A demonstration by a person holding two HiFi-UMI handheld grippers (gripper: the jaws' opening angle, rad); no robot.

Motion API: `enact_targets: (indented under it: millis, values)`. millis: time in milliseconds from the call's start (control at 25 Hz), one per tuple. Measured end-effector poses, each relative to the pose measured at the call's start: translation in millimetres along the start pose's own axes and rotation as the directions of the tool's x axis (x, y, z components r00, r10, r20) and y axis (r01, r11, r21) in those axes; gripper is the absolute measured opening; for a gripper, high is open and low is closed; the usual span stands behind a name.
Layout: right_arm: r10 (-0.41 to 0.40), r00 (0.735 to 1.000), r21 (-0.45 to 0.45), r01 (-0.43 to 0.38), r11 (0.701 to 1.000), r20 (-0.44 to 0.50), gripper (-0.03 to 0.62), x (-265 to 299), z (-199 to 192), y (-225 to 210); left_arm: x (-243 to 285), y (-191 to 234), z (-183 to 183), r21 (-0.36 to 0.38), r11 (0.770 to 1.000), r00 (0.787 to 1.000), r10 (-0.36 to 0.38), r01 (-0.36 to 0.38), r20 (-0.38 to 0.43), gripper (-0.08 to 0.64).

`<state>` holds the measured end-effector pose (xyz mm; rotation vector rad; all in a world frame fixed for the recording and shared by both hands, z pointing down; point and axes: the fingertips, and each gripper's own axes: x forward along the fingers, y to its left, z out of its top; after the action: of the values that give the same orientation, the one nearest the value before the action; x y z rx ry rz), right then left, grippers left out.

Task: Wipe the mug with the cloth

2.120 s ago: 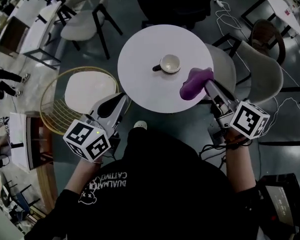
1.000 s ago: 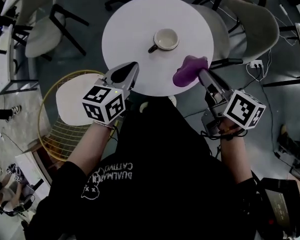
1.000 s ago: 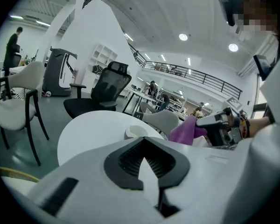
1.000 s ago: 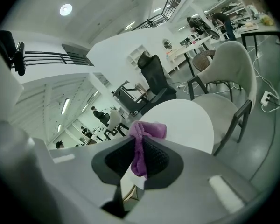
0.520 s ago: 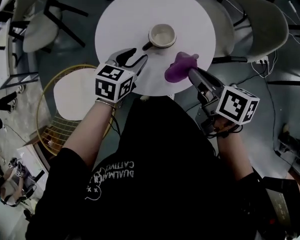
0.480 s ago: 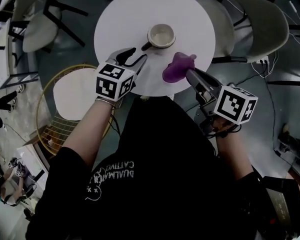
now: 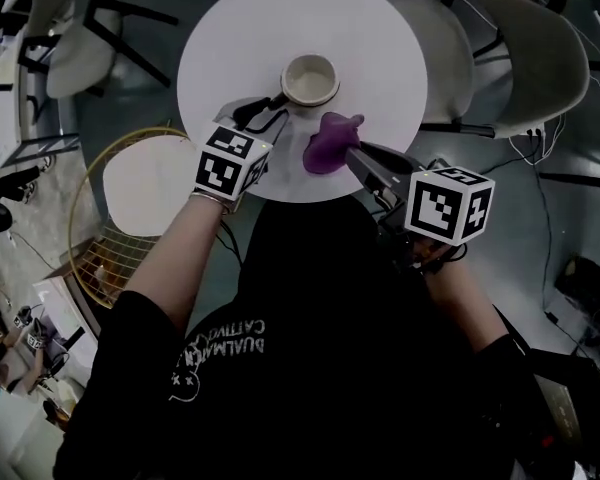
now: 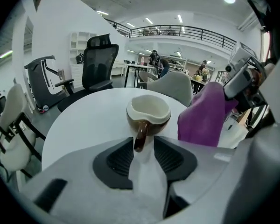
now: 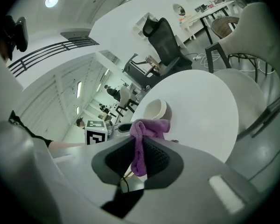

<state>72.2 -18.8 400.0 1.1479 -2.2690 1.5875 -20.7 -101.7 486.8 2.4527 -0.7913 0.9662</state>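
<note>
A cream mug (image 7: 310,78) with a brown outside stands upright on the round white table (image 7: 380,28), its handle turned toward me. My left gripper (image 7: 265,110) has just opened its jaws and is open. In the left gripper view the mug's (image 8: 148,113) handle (image 8: 140,141) sits between the tips of the left gripper (image 8: 143,146), and the pads do not press on it. My right gripper (image 7: 352,156) is shut on a purple cloth (image 7: 327,140), which hangs just right of the mug. The right gripper view shows the cloth (image 9: 142,139) pinched between the pads, with the mug (image 9: 156,110) beyond.
A white shell chair (image 7: 520,48) stands at the table's right. A gold wire chair with a white cushion (image 7: 145,183) is at the left, close to my left arm. Another pale chair (image 7: 50,58) stands at the upper left. Cables lie on the floor at the right.
Both grippers have come forward and down toward the mug. The left jaws went from shut to open and now straddle the handle. The cloth has moved left, closer to the mug.
</note>
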Motion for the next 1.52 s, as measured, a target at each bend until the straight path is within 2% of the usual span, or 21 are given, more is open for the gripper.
enact_targets:
  millis: [320, 400, 640, 1000, 1520]
  values:
    - [0.033, 0.999, 0.002, -0.033, 0.999, -0.041, 0.055, -2, 4, -14, 12, 4, 1, -0.021, 0.998, 0.998, 0.059, -0.06, -0.017, 0.115]
    - [0.037, 0.998, 0.0, -0.037, 0.999, -0.048, 0.055, -1, 5, -17, 12, 6, 1, -0.039, 0.996, 0.997, 0.078, -0.078, -0.01, 0.084]
    - [0.058, 0.996, -0.027, -0.06, 0.998, -0.074, 0.055, 4, 5, -20, 12, 3, -3, -0.065, 0.994, 0.996, 0.088, -0.087, 0.007, 0.08]
    - [0.077, 0.992, -0.027, -0.08, 0.996, -0.102, 0.055, 24, -5, -16, 15, -11, -4, -0.027, 0.998, 0.998, 0.057, -0.057, -0.006, 0.075]
    - [0.027, 0.993, 0.019, -0.025, 0.999, -0.111, 0.055, 70, -5, -15, 17, -13, -6, 0.006, 0.999, 0.996, -0.05, 0.05, -0.075, 0.081]
